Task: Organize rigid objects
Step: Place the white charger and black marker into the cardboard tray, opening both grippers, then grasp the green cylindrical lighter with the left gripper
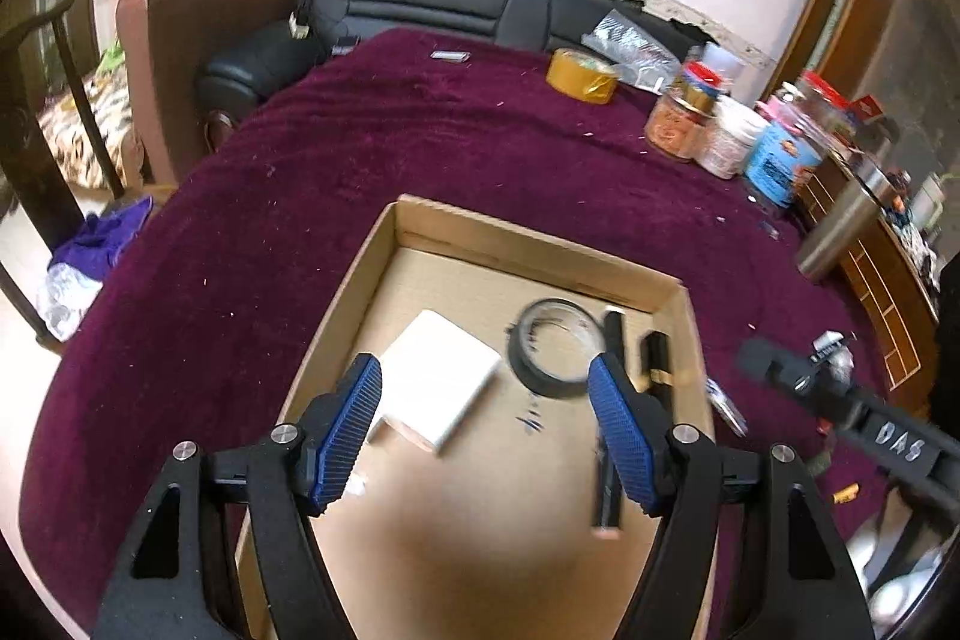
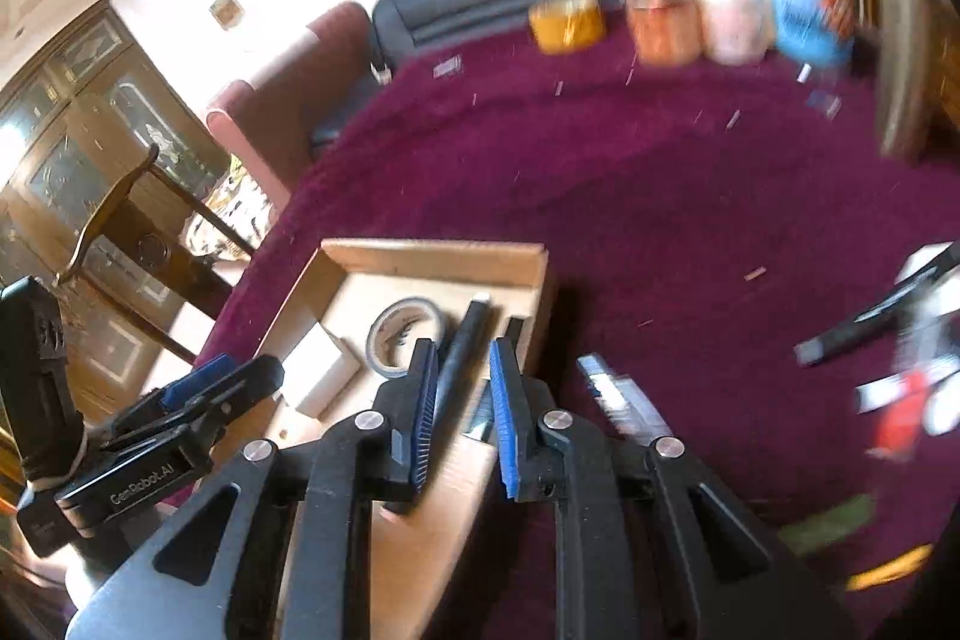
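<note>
Cardboard box (image 1: 543,244) on maroon cloth (image 1: 420,142), jars (image 1: 675,124) beyond.

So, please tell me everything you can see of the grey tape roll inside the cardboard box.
The dark grey roll of tape is a flat ring with an open centre; marks on its inner face are too blurred to read. It lies flat on the floor of the shallow brown cardboard box, toward the far right part. A white rectangular block lies apart to its left, a long black bar close on its right. Neither claw touches it.
</note>
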